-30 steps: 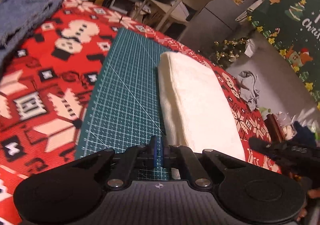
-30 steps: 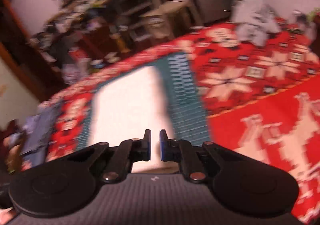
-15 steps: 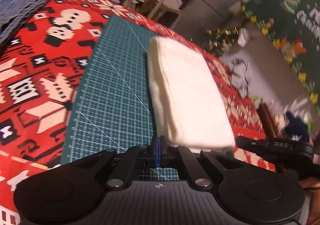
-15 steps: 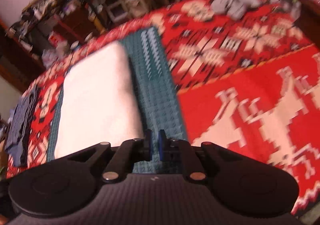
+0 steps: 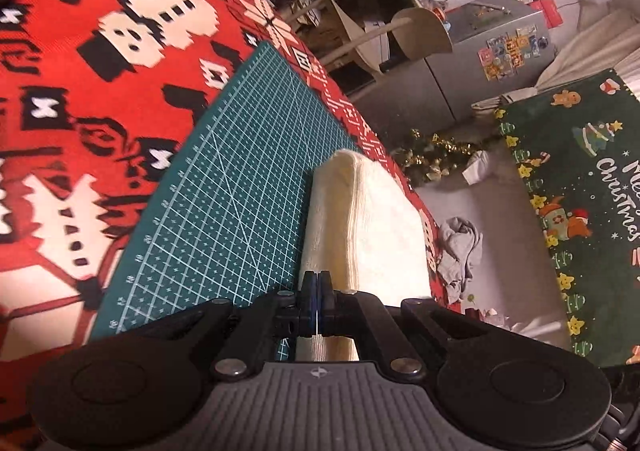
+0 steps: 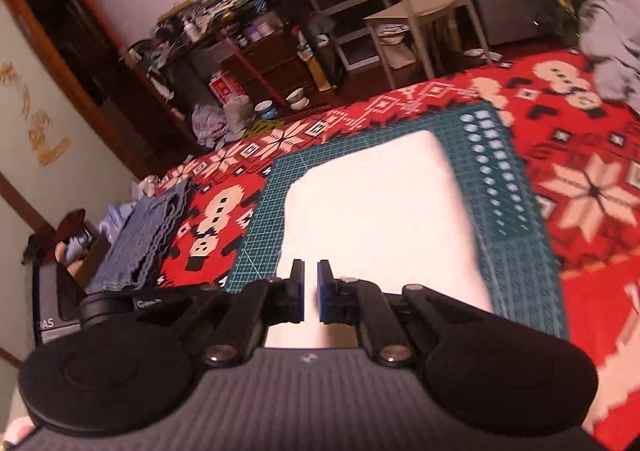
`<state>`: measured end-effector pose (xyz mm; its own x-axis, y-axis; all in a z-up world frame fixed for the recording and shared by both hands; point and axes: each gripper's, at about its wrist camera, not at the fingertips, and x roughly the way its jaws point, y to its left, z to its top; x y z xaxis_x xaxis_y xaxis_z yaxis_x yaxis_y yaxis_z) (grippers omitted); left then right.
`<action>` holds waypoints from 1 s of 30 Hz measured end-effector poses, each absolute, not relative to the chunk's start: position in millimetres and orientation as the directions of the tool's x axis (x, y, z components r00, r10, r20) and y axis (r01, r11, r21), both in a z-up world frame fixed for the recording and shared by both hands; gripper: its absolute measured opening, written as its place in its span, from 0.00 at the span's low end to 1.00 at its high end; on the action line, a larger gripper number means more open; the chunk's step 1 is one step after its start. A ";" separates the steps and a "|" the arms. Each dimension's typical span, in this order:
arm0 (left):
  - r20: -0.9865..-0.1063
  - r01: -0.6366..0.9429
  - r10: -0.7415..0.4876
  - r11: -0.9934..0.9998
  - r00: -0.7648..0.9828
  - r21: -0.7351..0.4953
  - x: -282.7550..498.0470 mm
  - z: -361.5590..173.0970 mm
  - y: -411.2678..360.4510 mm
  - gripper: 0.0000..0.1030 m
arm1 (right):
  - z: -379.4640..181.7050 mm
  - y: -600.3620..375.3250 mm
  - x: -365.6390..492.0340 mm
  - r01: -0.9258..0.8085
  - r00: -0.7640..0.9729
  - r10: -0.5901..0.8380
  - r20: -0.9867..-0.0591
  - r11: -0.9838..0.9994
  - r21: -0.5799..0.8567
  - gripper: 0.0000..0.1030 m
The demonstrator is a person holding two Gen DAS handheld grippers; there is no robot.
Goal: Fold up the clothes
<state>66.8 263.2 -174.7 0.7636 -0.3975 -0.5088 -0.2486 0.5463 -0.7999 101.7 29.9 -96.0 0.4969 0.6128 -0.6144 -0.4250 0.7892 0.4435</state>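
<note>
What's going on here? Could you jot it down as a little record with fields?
Garment: cream folded cloth, lying on the mat
Mat: green cutting mat on a red patterned tablecloth
Left gripper: jaws shut, at the cloth's near edge; whether it pinches the cloth is unclear
Right gripper: jaws slightly apart, empty, over the cloth
Also there: blue denim pile, left of the mat

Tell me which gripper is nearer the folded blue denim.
Left. The right wrist view shows the left gripper right beside the folded blue denim; the right gripper sits over the white folded cloth, farther away.
</note>
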 end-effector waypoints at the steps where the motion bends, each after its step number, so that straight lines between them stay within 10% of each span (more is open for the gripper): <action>1: -0.503 -0.252 -0.406 0.530 0.763 -0.810 66.1 -176.6 265.0 0.01 | -100.9 33.0 104.5 -0.421 0.485 0.613 -0.623 0.789 0.448 0.06; 30: -0.567 -0.316 -0.460 0.513 0.683 -0.798 34.4 -176.8 254.6 0.00 | -128.7 39.4 108.0 -0.370 0.436 0.633 -0.640 0.774 0.514 0.03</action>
<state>34.4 254.6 -176.8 0.6835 -0.4598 -0.5669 -0.3164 0.5133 -0.7978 108.0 39.4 -128.7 0.4360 0.6326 -0.6401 -0.3695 0.7744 0.5136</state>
